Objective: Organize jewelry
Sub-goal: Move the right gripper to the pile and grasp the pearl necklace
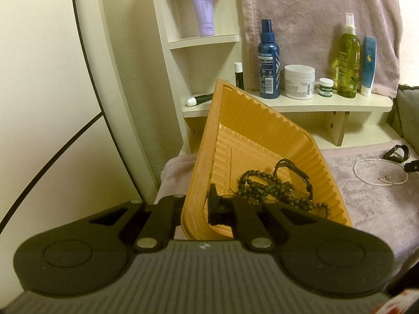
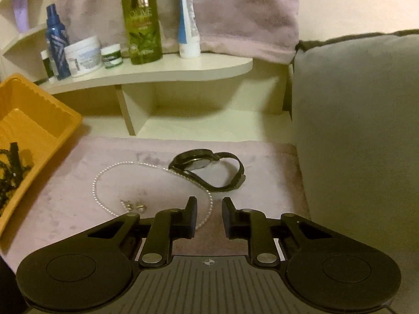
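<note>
Right now my left gripper [image 1: 203, 204] is clamped on the near wall of the tray [image 1: 264, 120], holding it tilted with the dark beads [image 1: 264, 185] and a black strap piled at its low end. My right gripper [image 2: 209, 216] stands narrowly apart over the pearl strand [image 2: 104, 180], which runs between the fingers without being pinched yet.

Judging from this, the strand is thin and slack, so the pads could close beside it or catch only a bit and let it slip loose on the lift. It also runs under the watch [image 2: 207, 168], so pulling might drag the watch along. The small earrings [image 2: 132, 205] just beside the left finger could get nudged into the cloth [image 2: 65, 204]. If I tilt the tray further, the beads may spill.

Only the left view shows the tray grip; only the right shows the pearls between the fingers.
</note>
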Action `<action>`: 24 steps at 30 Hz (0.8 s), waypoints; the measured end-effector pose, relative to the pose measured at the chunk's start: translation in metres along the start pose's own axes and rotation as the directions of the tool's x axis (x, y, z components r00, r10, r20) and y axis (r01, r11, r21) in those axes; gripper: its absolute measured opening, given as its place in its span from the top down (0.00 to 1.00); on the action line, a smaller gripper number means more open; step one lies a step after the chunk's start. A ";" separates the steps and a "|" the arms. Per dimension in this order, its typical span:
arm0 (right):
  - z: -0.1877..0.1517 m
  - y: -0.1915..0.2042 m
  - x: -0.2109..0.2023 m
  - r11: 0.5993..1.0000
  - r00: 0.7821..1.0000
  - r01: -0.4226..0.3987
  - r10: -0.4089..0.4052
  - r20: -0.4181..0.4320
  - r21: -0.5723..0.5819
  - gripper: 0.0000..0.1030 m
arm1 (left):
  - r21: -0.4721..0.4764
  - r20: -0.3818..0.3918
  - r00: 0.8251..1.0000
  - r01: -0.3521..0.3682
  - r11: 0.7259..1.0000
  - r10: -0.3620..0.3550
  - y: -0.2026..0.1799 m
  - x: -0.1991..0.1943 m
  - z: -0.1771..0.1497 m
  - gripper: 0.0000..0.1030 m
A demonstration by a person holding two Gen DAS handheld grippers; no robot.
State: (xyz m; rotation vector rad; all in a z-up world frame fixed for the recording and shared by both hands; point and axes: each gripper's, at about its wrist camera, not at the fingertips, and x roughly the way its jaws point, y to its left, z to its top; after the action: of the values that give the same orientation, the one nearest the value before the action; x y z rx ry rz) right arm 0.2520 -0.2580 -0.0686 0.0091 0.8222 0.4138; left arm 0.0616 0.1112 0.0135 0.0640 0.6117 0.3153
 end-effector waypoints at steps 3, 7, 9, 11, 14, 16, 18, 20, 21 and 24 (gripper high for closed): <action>-0.001 0.000 0.009 1.000 1.000 0.003 -0.003 -0.019 0.006 0.81 | 0.003 0.001 1.000 0.001 1.000 -0.001 0.000 0.000 0.000 0.96; -0.003 0.004 0.009 1.000 1.000 0.020 -0.020 -0.004 -0.015 0.82 | 0.002 0.000 1.000 0.001 1.000 -0.001 0.000 0.000 0.000 0.96; -0.004 0.007 0.010 0.999 1.000 0.029 -0.029 0.001 -0.032 0.82 | 0.001 0.001 1.000 0.000 1.000 0.000 0.000 0.001 0.000 0.96; -0.003 0.009 0.011 0.998 0.999 0.038 -0.038 0.000 -0.043 0.86 | 0.002 0.000 1.000 0.001 1.000 -0.001 0.000 0.001 -0.001 0.96; -0.003 0.012 0.012 0.997 0.999 0.042 -0.043 -0.007 -0.067 0.96 | 0.000 0.000 1.000 -0.001 1.000 0.001 0.001 0.001 -0.001 0.96; -0.002 0.015 0.013 0.995 0.999 0.048 -0.049 -0.012 -0.085 0.98 | 0.001 -0.001 1.000 -0.001 1.000 0.001 0.001 0.001 -0.001 0.96; -0.003 0.015 0.012 0.995 0.999 0.049 -0.050 -0.014 -0.083 0.98 | 0.002 0.000 1.000 0.001 1.000 -0.001 0.001 0.001 -0.001 0.96; -0.003 0.016 0.010 0.996 0.999 0.047 -0.048 -0.013 -0.074 0.98 | 0.003 0.000 1.000 0.000 1.000 0.000 0.001 0.001 -0.002 0.96; -0.004 0.016 0.007 0.996 0.999 0.044 -0.045 -0.009 -0.071 0.98 | 0.002 0.000 1.000 0.000 1.000 0.000 0.001 0.001 -0.002 0.96; -0.004 0.020 0.000 0.997 1.000 0.027 -0.027 0.000 -0.074 0.98 | 0.001 0.000 1.000 0.000 1.000 0.000 0.001 0.001 -0.002 0.96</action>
State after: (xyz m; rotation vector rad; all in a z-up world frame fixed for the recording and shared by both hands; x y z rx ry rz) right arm 0.2414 -0.2400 -0.0681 -0.0710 0.8066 0.4183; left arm 0.0612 0.1120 0.0118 0.0653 0.6121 0.3151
